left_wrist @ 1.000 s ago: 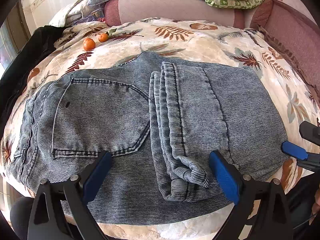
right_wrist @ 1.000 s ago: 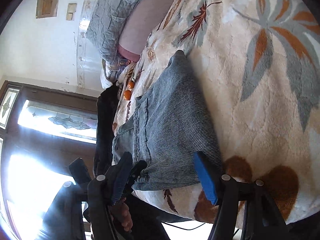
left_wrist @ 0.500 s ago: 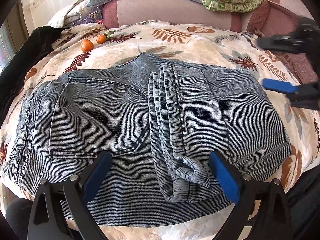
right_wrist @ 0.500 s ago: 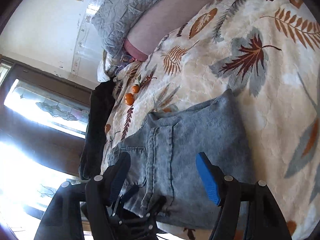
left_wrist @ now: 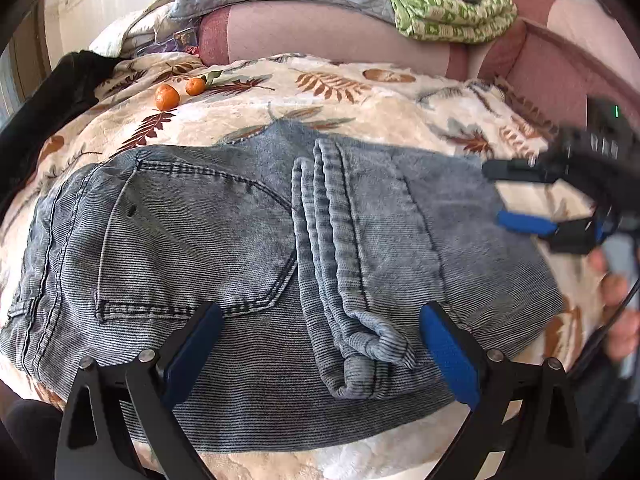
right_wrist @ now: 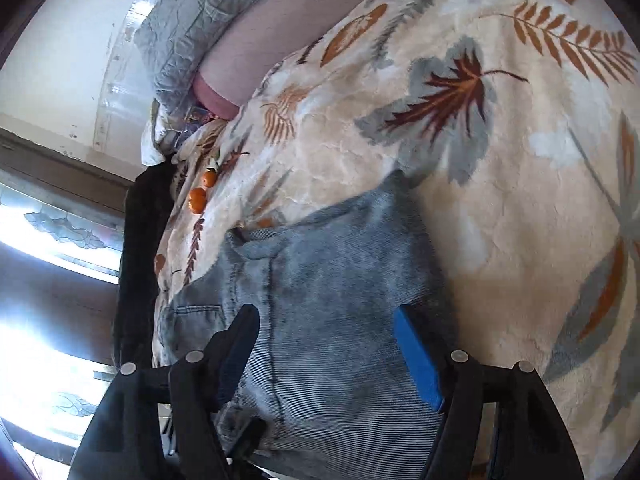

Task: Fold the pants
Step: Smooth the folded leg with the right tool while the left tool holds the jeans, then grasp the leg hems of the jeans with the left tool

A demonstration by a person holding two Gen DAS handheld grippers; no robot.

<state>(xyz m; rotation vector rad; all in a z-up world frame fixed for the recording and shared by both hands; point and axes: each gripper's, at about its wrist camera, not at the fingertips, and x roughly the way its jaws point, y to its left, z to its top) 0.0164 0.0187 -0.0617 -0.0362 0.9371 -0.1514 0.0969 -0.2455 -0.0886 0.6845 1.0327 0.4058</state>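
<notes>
Left wrist view: folded pants [left_wrist: 256,264] flat on leaf-print blanket [left_wrist: 360,92], left gripper [left_wrist: 320,348] spread wide above near edge, gripping nothing. Right gripper [right_wrist: 326,356] (tilted sideways) hovering over right end, likewise parted, empty.

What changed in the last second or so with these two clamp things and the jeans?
The right gripper swung from the pants' near right corner up to their far right edge, open and holding nothing. The left gripper stayed open over the folded pants, which kept their shape; the two oranges didn't move.
</notes>
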